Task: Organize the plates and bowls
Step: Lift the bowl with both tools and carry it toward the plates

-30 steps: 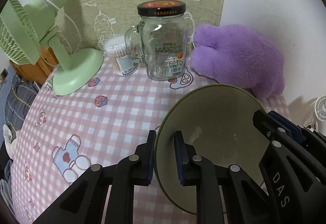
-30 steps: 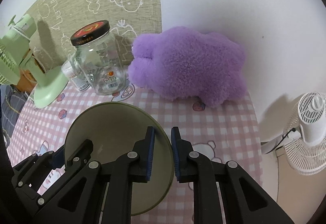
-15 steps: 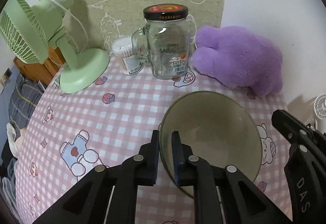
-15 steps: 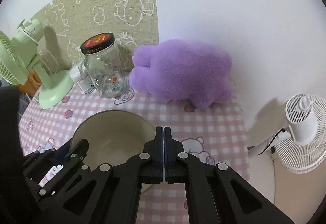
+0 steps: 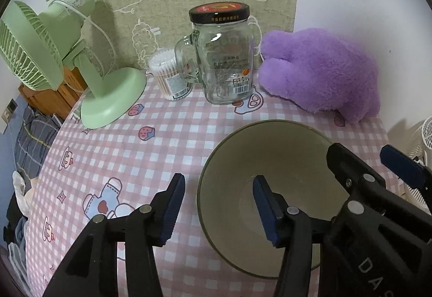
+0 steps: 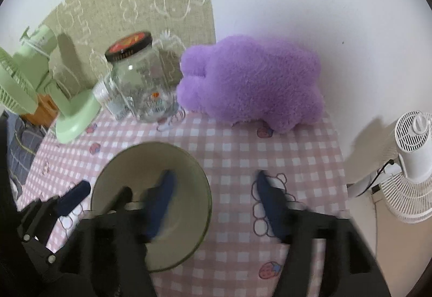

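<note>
Olive-green and cream, a single bowl (image 5: 270, 189) sits upright on the pink checked cloth (image 5: 151, 145) of the bench, toward its near right part, with both pairs of tongs spread wide around it. The left tongs (image 5: 218, 208) stand open astride the bowl's left rim, one pad outside the wall and one inside, neither appearing to press on it. The right tongs (image 6: 213, 205) are likewise open across the right rim, though blur in the right wrist view makes contact hard to judge. Neither pair carries anything. Along the far edge of the bench stand a green desk fan (image 5: 67, 64), a tub of cotton swabs (image 5: 170, 78), a black-lidded glass jar (image 5: 224, 54) and a purple plush toy (image 5: 321, 75), all well apart from the bowl. A white fan (image 6: 413, 162) stands off the bench at right. By the look of it, this bowl is set down and let go, so one placement seems finished. No plates or other bowls appear in either view, so how much of the organizing remains cannot be told.
</note>
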### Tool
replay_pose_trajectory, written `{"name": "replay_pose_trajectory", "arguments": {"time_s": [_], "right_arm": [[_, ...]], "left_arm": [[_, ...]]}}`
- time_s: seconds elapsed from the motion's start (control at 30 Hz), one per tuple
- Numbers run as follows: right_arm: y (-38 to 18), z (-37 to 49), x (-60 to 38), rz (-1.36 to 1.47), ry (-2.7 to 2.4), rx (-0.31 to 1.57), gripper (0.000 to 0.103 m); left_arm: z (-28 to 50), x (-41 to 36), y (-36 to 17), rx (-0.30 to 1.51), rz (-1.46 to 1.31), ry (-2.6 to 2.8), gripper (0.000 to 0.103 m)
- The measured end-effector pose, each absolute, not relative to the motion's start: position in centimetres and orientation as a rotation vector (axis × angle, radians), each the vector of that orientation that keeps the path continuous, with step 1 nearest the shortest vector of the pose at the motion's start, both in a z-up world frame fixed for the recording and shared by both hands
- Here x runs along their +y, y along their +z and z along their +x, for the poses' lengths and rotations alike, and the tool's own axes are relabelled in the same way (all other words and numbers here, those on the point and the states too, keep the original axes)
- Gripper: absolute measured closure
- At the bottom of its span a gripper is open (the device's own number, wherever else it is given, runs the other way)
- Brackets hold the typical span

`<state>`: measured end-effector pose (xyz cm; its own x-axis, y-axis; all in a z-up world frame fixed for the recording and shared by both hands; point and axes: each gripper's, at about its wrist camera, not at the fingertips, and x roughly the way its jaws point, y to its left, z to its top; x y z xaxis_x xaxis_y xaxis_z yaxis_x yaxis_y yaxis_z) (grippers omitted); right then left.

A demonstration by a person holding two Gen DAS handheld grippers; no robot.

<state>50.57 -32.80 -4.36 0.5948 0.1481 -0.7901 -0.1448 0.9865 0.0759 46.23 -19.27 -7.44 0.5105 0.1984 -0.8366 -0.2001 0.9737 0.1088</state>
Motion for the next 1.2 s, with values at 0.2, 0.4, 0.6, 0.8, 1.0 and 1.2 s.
{"name": "replay_pose_trajectory", "arguments": {"time_s": [0.2,0.4,0.6,0.8,1.0,1.2], "right_arm": [[-5.7,51.2,-32.8,0.006,0.162,0.949,0.041],[-7.2,51.7,-32.6,0.01,0.179,0.985,0.07],[-7.3,51.7,-31.7,0.007,0.199,0.987,0.085],[-7.0,51.4,-31.8,0.009,0.195,0.994,0.085],[-5.5,50.4,-31.8,0.001,0.191,0.976,0.085],[-2.8,48.6,-31.5,-0.002,0.191,0.945,0.085]], "left_arm": [[46.6,-18.8,-8.3,1.008,0.004,0.256,0.052],[47.1,-18.6,-9.6,1.042,-0.005,0.249,0.079],[47.1,-18.6,-9.6,1.056,-0.009,0.238,0.083],[46.8,-18.8,-9.2,1.059,-0.016,0.236,0.083],[45.7,-19.0,-7.7,1.043,-0.025,0.232,0.083],[44.1,-18.9,-5.1,1.007,-0.029,0.231,0.083]]}}
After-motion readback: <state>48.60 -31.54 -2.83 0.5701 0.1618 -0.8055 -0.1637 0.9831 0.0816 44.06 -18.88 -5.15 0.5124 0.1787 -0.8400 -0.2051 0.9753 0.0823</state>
